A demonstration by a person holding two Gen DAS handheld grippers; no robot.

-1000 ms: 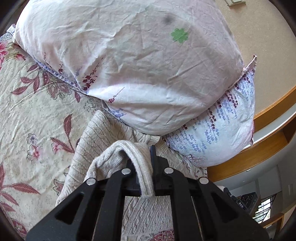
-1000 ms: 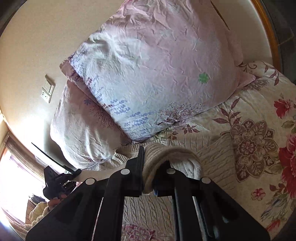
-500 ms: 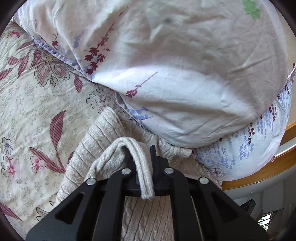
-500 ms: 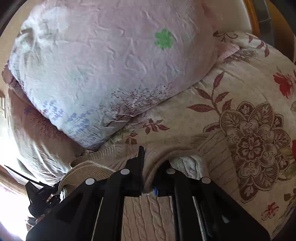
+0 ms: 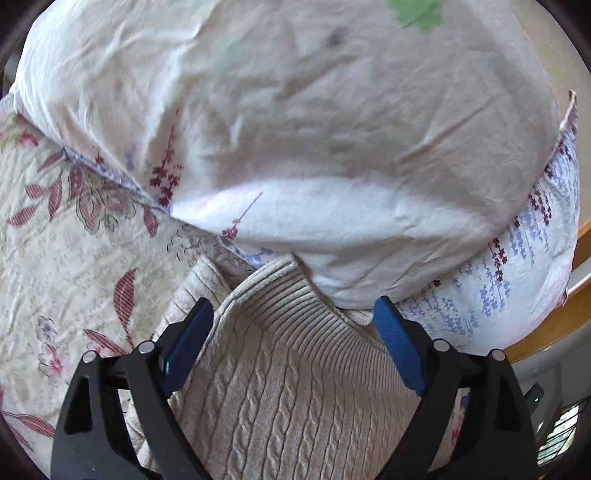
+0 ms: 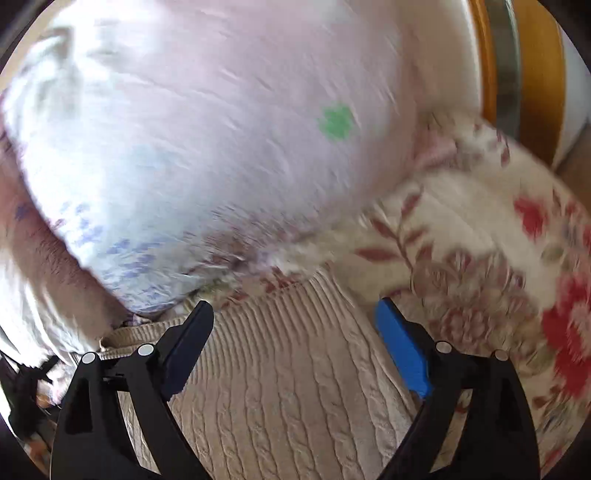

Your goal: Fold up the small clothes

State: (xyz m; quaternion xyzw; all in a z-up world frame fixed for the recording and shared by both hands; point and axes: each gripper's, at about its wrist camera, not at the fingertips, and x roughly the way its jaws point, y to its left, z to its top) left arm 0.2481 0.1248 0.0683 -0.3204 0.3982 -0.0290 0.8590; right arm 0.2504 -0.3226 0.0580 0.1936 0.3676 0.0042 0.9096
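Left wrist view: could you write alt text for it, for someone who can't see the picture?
A beige cable-knit sweater lies on a floral bedspread, its ribbed edge between the opening jaws of the left gripper, whose blue pads are not pressing it. Behind the sweater sit two flower-printed pillows, the upper one bearing a green clover mark.

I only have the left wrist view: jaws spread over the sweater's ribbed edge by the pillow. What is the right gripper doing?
Observer: The right gripper is opening too, nothing pinched; the sweater lies flat between its fingers.
Operator: What is past the sweater on that side?
Observer: A floral bedspread with big red flowers, bare of clothes there.
Operator: Anything beyond the bed?
Observer: A wooden frame stands at that view's top right, past the pillow.
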